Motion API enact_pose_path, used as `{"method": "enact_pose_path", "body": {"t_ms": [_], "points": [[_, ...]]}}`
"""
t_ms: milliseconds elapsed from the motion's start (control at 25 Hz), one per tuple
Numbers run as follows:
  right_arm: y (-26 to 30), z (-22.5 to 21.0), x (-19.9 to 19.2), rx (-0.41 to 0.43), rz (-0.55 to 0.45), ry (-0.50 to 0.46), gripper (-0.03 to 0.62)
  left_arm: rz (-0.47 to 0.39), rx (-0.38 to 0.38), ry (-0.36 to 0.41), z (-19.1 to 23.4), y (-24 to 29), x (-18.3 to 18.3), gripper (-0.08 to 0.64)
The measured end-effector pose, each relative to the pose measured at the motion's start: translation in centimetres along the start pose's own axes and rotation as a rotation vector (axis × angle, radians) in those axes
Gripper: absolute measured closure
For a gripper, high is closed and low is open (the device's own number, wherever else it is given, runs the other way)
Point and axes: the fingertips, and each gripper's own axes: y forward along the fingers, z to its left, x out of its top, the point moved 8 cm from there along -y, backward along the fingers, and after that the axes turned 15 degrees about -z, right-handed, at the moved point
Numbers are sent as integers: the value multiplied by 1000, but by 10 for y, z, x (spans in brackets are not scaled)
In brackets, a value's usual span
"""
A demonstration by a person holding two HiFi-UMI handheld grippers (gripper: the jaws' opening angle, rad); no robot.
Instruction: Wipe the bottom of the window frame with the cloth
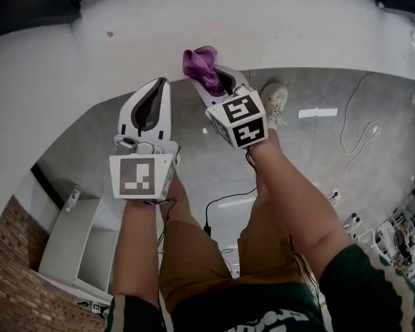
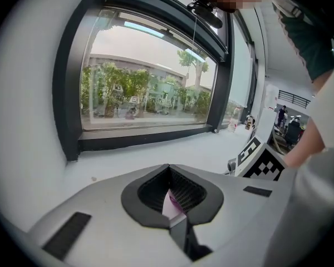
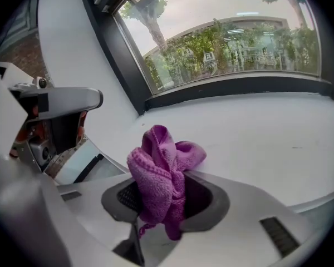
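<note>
Purple cloth [image 3: 158,171] was bunched in the right claw [image 3: 170,202], whose jaws were clamped on it, at the front edge of the white sill [image 3: 256,132], apart from the dark window frame [image 3: 239,86]. The left claw [image 2: 168,170] hung beside it, jaws together, empty.

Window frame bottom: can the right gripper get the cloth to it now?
Probably yes: the right gripper holds the cloth at the white sill; nothing stands before the bottom rail.

Lower folds of the cloth [image 3: 158,174] are buried between the clamped jaws of the right gripper [image 3: 166,196]. The head view cuts off the window frame [image 1: 28,5] at 11 o'clock. Figures [image 2: 282,115] at the left gripper view's 3 o'clock are too small to make out.
</note>
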Motion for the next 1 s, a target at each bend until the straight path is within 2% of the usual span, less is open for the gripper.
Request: {"method": "enact_pose_path", "body": {"t_ms": [440,720,1000], "points": [[-45,-61,-3,-45,-4,4,425,13,-103,32,-65,61,5,554],[-71,-98,-6,-102,-14,15,425,36,-164,25,-104,93,0,554],[-100,-135,-4,-130,-27,10,425,57,-197,33,-144,125,2,554]]}}
